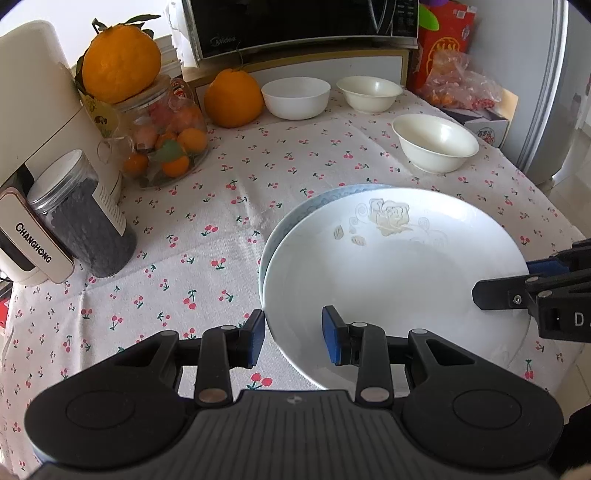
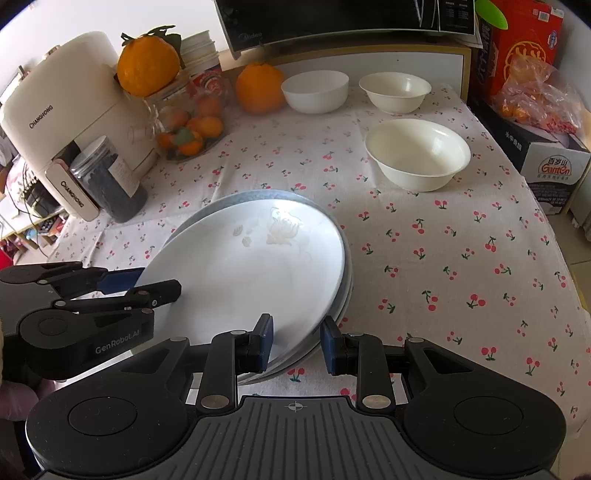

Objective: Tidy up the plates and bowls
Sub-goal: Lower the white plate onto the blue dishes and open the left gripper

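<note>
A white plate with a pale rose print (image 1: 391, 273) lies on top of a stack of plates on the cherry-print tablecloth; a blue-rimmed plate (image 1: 314, 201) shows beneath it. The stack also shows in the right wrist view (image 2: 251, 269). My left gripper (image 1: 293, 338) is open, its jaws straddling the top plate's near-left rim. My right gripper (image 2: 297, 341) is open, its jaws straddling the stack's near-right rim. Three bowls stand behind: a white bowl (image 1: 295, 96), a cream bowl (image 1: 369, 93), and a larger cream bowl (image 1: 436, 142).
At the left stand a cream Changhong appliance (image 1: 37, 122), a jar of dark contents (image 1: 83, 218) and a glass jar of fruit (image 1: 166, 144) topped by an orange (image 1: 120, 62). Another orange (image 1: 232, 98) and a microwave (image 1: 303, 26) are behind. Boxes and bags (image 2: 532, 92) line the right edge.
</note>
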Action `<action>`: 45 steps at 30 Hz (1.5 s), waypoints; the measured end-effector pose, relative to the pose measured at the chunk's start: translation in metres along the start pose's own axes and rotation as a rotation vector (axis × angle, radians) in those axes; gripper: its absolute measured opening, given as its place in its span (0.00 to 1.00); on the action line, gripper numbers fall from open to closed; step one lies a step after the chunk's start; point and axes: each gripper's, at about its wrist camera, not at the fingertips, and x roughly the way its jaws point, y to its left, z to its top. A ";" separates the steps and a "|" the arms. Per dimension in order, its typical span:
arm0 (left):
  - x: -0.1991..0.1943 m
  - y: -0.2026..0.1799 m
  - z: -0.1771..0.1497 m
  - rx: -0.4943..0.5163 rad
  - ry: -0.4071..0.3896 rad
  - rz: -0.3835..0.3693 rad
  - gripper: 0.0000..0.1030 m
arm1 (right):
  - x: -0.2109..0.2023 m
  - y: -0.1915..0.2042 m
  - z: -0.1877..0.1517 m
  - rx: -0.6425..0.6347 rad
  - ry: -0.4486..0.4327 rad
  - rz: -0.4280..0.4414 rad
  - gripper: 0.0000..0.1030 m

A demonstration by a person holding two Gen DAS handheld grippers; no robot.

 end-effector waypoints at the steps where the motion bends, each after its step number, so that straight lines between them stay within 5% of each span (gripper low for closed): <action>1: 0.000 0.000 0.000 0.004 0.002 0.001 0.30 | 0.000 0.000 0.000 -0.006 0.000 -0.001 0.27; 13: 0.002 -0.001 0.000 0.009 0.013 0.004 0.30 | 0.004 0.004 0.004 -0.067 0.007 -0.012 0.27; 32: 0.004 0.005 0.001 -0.025 0.040 -0.028 0.30 | 0.008 -0.010 0.014 0.009 0.087 0.024 0.29; 45: -0.003 0.015 0.013 -0.145 0.012 -0.084 0.68 | -0.006 -0.023 0.029 0.071 0.054 0.089 0.68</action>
